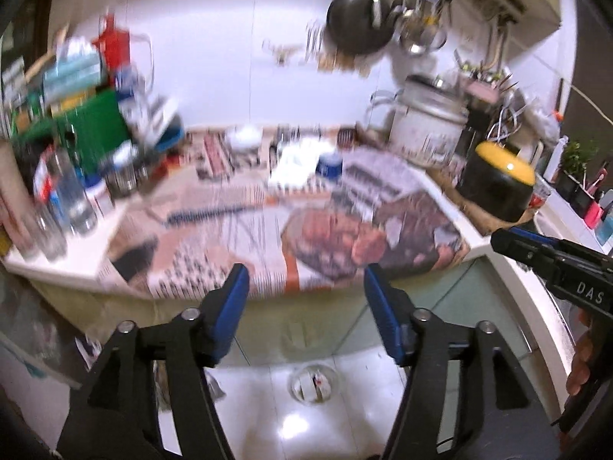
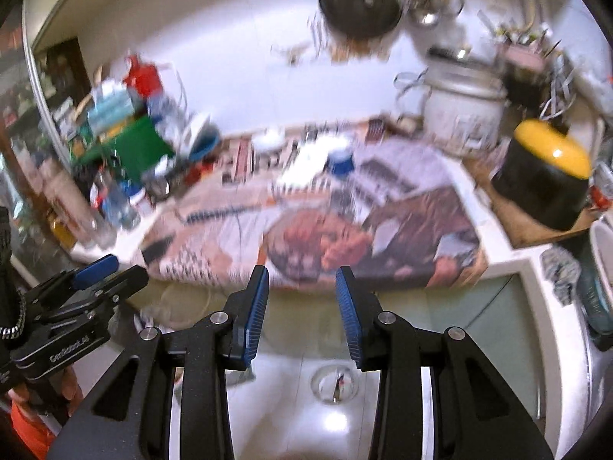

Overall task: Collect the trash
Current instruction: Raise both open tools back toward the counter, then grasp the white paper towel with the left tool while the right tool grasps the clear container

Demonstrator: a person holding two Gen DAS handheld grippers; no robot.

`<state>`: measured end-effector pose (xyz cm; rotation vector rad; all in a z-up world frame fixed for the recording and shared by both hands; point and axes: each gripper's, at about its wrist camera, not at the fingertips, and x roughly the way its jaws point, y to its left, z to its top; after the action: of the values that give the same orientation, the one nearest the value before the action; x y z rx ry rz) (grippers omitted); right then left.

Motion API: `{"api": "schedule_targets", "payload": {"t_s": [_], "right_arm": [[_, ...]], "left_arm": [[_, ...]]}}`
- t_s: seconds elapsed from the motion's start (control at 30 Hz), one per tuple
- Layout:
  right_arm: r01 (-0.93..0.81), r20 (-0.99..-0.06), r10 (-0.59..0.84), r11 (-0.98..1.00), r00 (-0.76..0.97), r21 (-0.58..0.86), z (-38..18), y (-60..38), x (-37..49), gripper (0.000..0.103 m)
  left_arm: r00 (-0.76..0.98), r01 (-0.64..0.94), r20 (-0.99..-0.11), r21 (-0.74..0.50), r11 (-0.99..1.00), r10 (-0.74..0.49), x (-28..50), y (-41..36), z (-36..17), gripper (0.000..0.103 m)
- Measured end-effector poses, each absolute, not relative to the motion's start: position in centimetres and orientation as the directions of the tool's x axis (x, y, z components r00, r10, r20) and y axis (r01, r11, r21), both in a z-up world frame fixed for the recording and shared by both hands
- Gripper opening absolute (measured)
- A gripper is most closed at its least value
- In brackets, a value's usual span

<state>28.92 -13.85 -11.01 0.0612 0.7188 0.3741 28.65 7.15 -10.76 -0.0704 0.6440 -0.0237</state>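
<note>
The left gripper [image 1: 306, 283], black with blue ribbed pads, stands wide with nothing between its jaws; the right gripper [image 2: 302, 287], built the same, is narrower, also empty. Both hang in open air in front of the white counter edge [image 1: 452, 207], angled down over a glossy white tiled floor [image 1: 345, 421]. On that floor, below and between the fingers, sits a small clear round container [image 1: 312, 383] with white and red scraps in it, the only trash-like contents that can be made out. Beyond the fingertips, printed newspaper sheets [image 1: 287, 230] cover the counter. Farther back on the paper stands a short blue tub [image 1: 329, 165] beside blurred white items. To the right are a grey lidded metal pot [image 1: 429, 126] and a black round container with a yellow lid [image 1: 498, 180]. At left, clear bottles [image 1: 72, 199] crowd in front of a green box [image 1: 103, 130] and a red jug [image 1: 113, 44]; their contents are too blurred to tell. A black pan [image 1: 356, 23] hangs on the white wall. The left view shows the right gripper with a hand [image 1: 578, 368] at its right edge; the right view shows the left gripper at its left edge, plus a grey crumpled cloth [image 2: 563, 272] by the counter's right corner.
</note>
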Motion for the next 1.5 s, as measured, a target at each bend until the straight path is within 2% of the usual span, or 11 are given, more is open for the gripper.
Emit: {"api": "schedule_targets", "payload": {"t_s": [0.1, 0.23, 0.27, 0.7, 0.97, 1.27, 1.5], "right_arm": [[-0.278, -0.587, 0.322, 0.946, 0.743, 0.167, -8.8, -14.1, 28.3, 0.048], [-0.238, -0.539, 0.274, 0.962, 0.797, 0.136, -7.3, -14.7, 28.5, 0.069], [-0.228, -0.531, 0.263, 0.965, 0.805, 0.132, -7.0, -14.9, 28.6, 0.073], [-0.267, -0.521, 0.302, 0.953, 0.798, 0.144, -6.6, -18.7, 38.5, 0.075], [-0.359, -0.587, 0.365, 0.924, 0.722, 0.133, -7.2, -21.2, 47.2, 0.075], [-0.401, -0.687, 0.401, 0.900, 0.607, 0.171, -11.0, -20.1, 53.9, 0.075], [-0.322, -0.724, 0.334, 0.933, 0.603, 0.161, -12.7, -18.5, 57.8, 0.075]], "left_arm": [[0.822, 0.014, -0.569, -0.055, 0.998, -0.043, 28.1, 7.4, -9.1, 0.072], [0.844, 0.006, -0.535, -0.047, 0.999, -0.030, 28.7, 7.5, -7.6, 0.094], [0.849, 0.003, -0.528, -0.045, 0.999, -0.027, 28.9, 7.5, -7.5, 0.094], [0.848, -0.071, -0.528, -0.015, 0.997, 0.052, 39.7, 5.0, -6.3, 0.095], [0.811, -0.172, -0.574, -0.052, 0.984, 0.112, 48.4, 3.6, -6.9, 0.095], [0.723, -0.236, -0.676, -0.047, 0.971, 0.142, 56.4, 5.3, -11.2, 0.095], [0.611, -0.199, -0.788, -0.066, 0.978, 0.071, 65.3, 9.5, -19.1, 0.095]]}}
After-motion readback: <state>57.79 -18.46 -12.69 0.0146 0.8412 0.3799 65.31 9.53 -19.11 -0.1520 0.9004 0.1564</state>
